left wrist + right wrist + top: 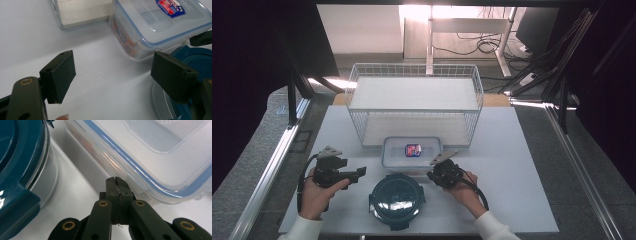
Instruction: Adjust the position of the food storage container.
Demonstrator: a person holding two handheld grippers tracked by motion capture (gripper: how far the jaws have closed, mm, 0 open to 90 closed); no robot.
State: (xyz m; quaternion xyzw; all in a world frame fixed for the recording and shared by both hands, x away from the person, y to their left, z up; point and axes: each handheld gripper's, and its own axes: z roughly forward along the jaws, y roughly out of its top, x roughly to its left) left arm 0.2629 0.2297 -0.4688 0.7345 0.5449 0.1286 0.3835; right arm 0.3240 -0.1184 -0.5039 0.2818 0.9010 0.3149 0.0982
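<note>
Nearest the person, a round glass container with a teal clip lid (pixel 396 199) sits on the white table (pixel 512 190) between the two grippers. The left gripper (pixel 112 75) hovers wide open and empty, while the right gripper (pixel 116 185) is pressed closed on nothing, its tip just beside the edge of the clear rectangular lidded box (pixel 412 151). Behind the box stands a white wire basket (pixel 414 105).

Bright overhead glare, dark edges
</note>
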